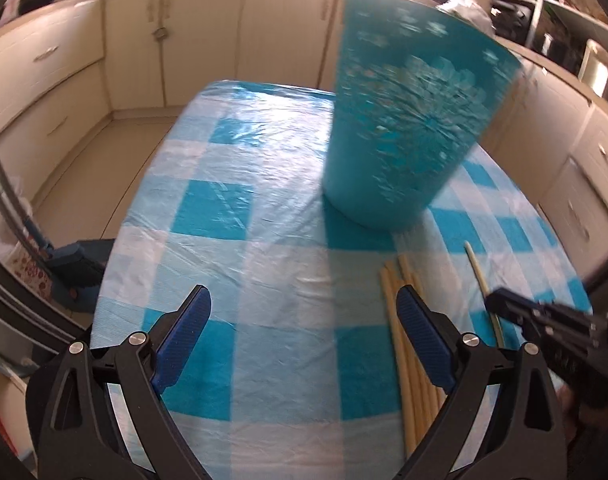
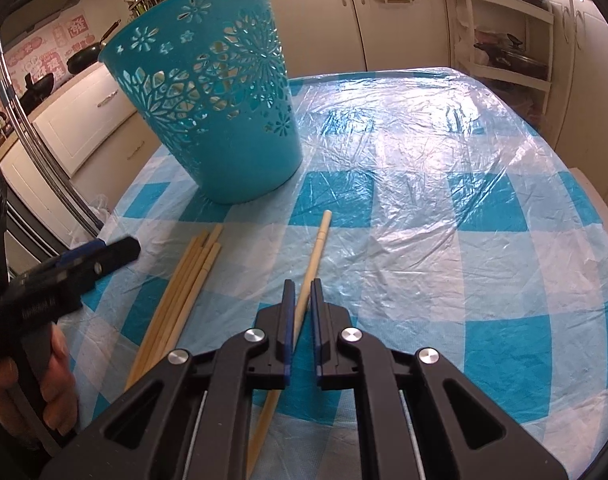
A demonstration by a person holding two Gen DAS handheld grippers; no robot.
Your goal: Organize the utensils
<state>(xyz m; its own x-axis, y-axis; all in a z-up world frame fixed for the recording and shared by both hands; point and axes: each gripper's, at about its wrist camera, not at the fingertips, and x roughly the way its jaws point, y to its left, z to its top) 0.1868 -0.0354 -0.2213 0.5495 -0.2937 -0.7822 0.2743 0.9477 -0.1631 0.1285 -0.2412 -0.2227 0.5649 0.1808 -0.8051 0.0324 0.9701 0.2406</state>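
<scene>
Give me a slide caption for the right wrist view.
Right gripper clamps one chopstick near teal basket on checked tablecloth.

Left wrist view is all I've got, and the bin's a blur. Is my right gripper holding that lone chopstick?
Observer: Yes. The right gripper has its jaws shut on the single chopstick, gripping partway along it.
Operator: Is the bin empty?
Observer: Cannot tell. The right wrist view shows the teal bin sharply, upright, with flower cutouts, but not its floor.
Operator: And the other chopsticks?
Observer: The bundle lies apart from the held one, tips toward the bin.
</scene>
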